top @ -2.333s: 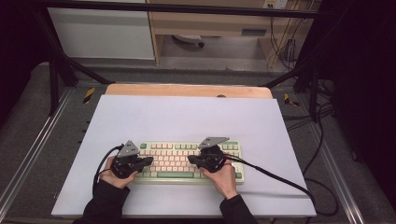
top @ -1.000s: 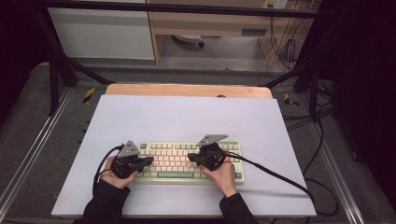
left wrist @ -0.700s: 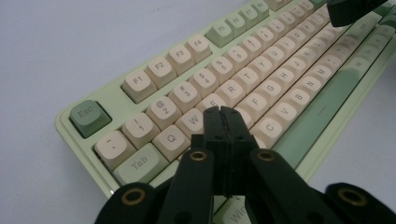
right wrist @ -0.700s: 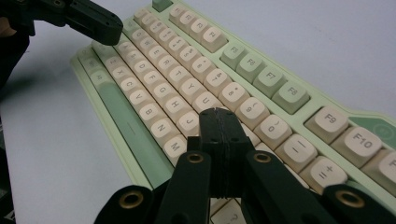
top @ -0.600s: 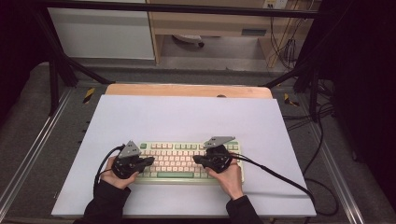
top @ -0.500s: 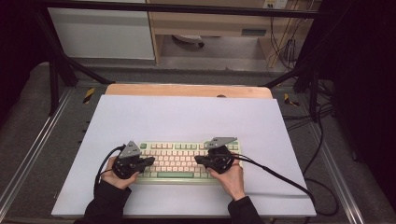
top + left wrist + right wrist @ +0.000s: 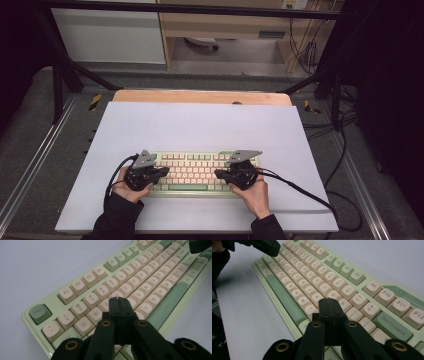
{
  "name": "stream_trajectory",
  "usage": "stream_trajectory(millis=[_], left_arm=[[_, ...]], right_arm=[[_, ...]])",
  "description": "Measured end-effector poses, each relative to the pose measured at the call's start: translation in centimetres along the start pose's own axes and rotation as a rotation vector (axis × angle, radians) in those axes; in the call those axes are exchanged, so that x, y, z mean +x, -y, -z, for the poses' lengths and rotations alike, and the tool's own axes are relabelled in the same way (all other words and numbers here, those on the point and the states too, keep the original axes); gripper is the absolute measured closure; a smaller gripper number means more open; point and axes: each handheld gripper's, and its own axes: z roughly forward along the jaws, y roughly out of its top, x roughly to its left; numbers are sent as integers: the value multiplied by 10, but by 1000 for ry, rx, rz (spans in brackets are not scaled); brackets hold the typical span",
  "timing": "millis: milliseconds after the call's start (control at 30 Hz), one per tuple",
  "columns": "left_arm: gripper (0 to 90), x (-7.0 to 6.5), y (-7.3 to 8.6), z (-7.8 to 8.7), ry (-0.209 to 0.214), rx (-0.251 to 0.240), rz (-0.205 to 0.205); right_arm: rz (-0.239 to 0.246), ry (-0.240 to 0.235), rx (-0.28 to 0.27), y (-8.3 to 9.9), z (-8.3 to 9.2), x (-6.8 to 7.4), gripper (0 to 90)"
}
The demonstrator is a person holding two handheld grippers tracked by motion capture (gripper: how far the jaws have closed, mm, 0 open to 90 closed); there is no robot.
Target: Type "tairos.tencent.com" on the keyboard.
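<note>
Green-and-cream keyboard on white table, near edge; left gripper and right gripper poised over keys, jaws pressed together, empty.

Closed fingers hide several keys of the keyboard.

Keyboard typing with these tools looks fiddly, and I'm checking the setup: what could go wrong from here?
1. The left tool, shut, has a tip about as wide as one key on the keyboard, so it may press two neighbours at once.
2. The right tool hangs between closely packed keys; a slight slip hits the wrong one.
</note>
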Motion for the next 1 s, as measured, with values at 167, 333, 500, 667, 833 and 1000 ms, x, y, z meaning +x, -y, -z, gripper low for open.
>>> stream_trajectory(millis=[167, 333, 500, 667, 833, 1000], left_arm=[[897, -3, -5, -3, 3, 1, -9], [897, -4, -12, -8, 3, 0, -15], [897, -5, -18, -15, -1, 1, -14], [897, -6, -21, -24, -2, 6, -13], [897, -8, -20, -33, -18, 26, -27], [897, -7, -18, -37, -20, 36, -28]], right_arm=[[-2, 3, -1, 4, 6, 0, 900], [-3, 2, -3, 8, 11, -2, 900], [-8, 2, -3, 14, 13, -3, 900], [-14, 1, 0, 19, 13, -5, 900], [-20, 3, 1, 23, 15, -6, 900], [-19, 3, -5, 24, 17, -6, 900]])
